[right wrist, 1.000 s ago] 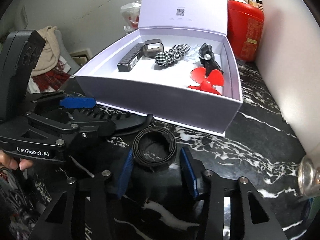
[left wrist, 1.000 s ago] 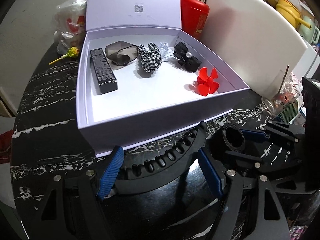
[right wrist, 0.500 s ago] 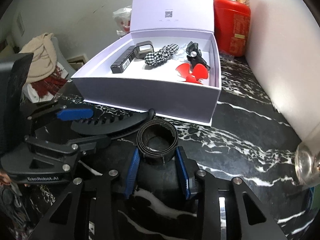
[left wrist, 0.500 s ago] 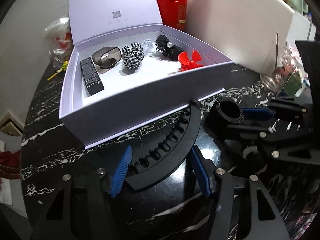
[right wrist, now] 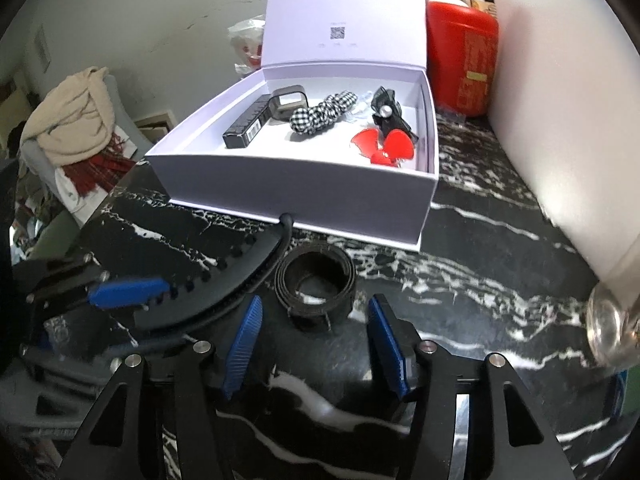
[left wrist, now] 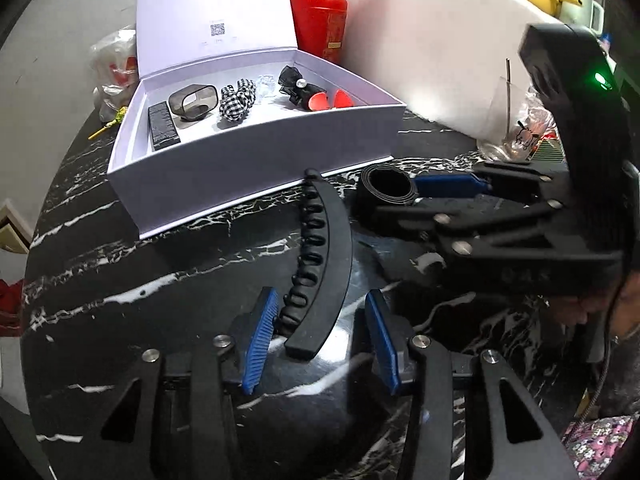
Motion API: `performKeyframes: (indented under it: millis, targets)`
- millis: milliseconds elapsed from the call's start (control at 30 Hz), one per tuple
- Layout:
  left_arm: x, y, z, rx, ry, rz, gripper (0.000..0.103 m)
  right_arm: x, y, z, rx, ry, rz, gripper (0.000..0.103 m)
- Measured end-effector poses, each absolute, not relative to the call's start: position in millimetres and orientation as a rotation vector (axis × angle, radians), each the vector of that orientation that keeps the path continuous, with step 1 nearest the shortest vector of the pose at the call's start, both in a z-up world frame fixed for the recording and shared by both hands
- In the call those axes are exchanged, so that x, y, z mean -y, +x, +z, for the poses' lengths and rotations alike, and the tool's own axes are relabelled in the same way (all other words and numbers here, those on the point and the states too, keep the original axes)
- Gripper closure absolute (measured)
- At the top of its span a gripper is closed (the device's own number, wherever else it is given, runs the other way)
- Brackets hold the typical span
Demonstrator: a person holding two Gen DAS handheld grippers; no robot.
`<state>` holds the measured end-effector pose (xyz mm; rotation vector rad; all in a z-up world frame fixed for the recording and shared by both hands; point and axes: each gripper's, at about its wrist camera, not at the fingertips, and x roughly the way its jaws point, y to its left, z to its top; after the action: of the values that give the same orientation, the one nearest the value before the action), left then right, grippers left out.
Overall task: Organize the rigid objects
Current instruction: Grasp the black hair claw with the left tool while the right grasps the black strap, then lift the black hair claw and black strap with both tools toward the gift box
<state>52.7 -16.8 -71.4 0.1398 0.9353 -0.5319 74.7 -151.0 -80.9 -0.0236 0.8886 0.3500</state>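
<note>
On the black marble-patterned tabletop (left wrist: pixel 120 272), just in front of the open lavender gift box (left wrist: pixel 248 176), lie the two loose items: a long curved black hair clip (left wrist: pixel 324 256) and a coiled black belt (right wrist: pixel 316 280). The left gripper (left wrist: pixel 316 340) has its blue pads on either side of the clip's near end; its jaws are closing, the left pad just about at the toothed edge, the right pad still clear of the smooth back, so the clip is between them but not yet pinched. The clip's far tip reaches the box's front wall. The right gripper (right wrist: pixel 316 344) sits behind the belt coil with its jaws opening; the coil rests on the table between and just ahead of the pads, touched by neither. Clip and belt lie side by side, nearly touching. Inside the box are a black rectangular carton (right wrist: pixel 246 126), a smoky translucent cuff (right wrist: pixel 288 102), a checkered scrunchie (right wrist: pixel 320 114), a black bow clip (right wrist: pixel 386 114) and a red propeller-shaped piece (right wrist: pixel 384 146).
</note>
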Motion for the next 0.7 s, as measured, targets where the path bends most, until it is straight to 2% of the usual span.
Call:
performKeyframes:
  millis: [133,167,700]
  targets:
    - [13.3,56.1,-71.1,-0.948,0.081,-0.519,0.058,150.4,80.4,-82.5,-0.89,-0.021,0.367,0.052]
    - [13.3,57.8,-71.0,-0.954,0.075,-0.516,0.058,149.8,80.7,-83.6,-0.895,-0.026,0.377,0.063]
    - [43.8,82.4,-75.1,-0.956,0.199,-0.418,0.058,187.8,43.9,-84.6,-0.902,0.024,0.317,0.062]
